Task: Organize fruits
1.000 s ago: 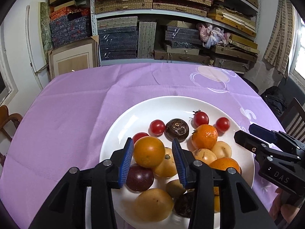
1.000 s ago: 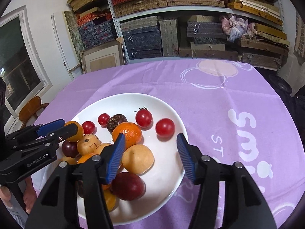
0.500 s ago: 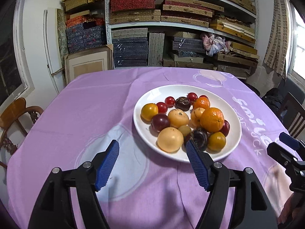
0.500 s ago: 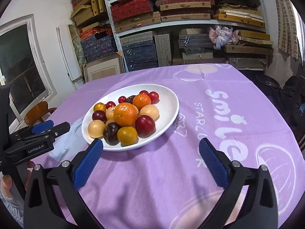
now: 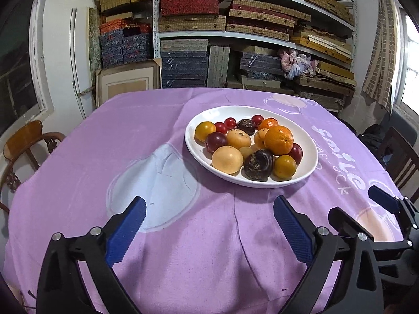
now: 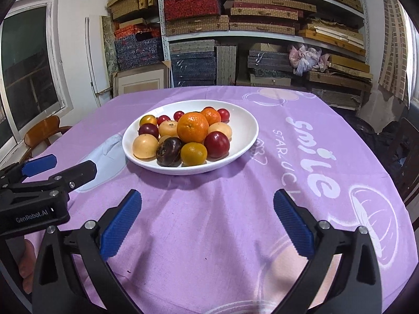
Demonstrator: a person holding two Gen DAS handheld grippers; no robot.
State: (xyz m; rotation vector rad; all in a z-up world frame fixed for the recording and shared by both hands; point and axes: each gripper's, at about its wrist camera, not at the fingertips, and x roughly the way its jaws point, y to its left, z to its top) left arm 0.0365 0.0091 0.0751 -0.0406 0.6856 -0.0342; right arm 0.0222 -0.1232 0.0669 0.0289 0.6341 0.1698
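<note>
A white plate (image 5: 209, 115) (image 6: 243, 123) sits mid-table, piled with fruit. A large orange (image 5: 279, 140) (image 6: 192, 127) tops the heap. Around it lie red plums (image 6: 216, 144), yellow fruits, cherry tomatoes (image 5: 230, 122) and a dark wrinkled fruit (image 5: 258, 164). My left gripper (image 5: 209, 201) (image 6: 72, 163) hovers over bare cloth short of the plate, its jaws opening with nothing between them. My right gripper (image 6: 207, 195) (image 5: 353, 201) is beside it on the right, open wide and empty, also short of the plate.
A purple printed tablecloth (image 5: 131, 136) covers the round table. Shelves stacked with boxes (image 5: 235, 26) fill the back wall. A wooden chair (image 5: 23, 141) stands at the left edge and a dark chair (image 5: 400, 159) at the right.
Both grippers have drawn back from over the plate toward the near side of the table. Their jaws have spread wide, and the orange-yellow fruit between the left jaws now lies on the plate.
</note>
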